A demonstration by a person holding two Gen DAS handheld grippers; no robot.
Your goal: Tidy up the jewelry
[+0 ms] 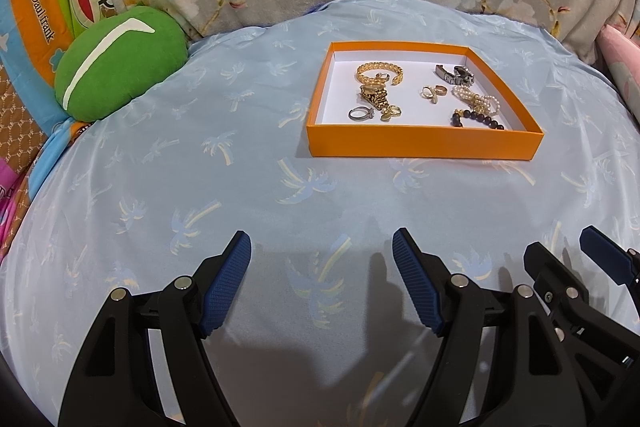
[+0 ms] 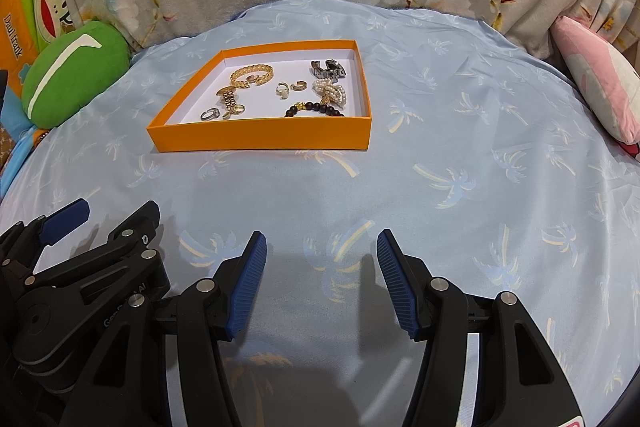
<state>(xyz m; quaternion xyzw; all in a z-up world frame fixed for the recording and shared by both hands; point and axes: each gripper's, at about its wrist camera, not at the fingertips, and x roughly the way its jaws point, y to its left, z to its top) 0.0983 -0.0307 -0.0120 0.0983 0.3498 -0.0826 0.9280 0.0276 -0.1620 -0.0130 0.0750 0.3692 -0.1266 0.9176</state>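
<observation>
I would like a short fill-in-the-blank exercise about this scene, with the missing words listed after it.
1. The jewelry lies in a shallow box of ____ colour.
2. The cushion beside the blue cloth is ____.
3. Both the left tongs and the right tongs are ____ and hold nothing.
4. The pearl bracelet lies next to a bracelet of ____ beads.

Missing words: orange; green; open; dark

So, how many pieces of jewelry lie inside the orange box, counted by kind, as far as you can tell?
In the orange box, as far as the pile shows:
Bracelets: 3 (gold chain, pearl, dark bead)
Watches: 2 (gold, dark)
Rings: 4 (silver, gold, two small gold)
Total: 9
</observation>
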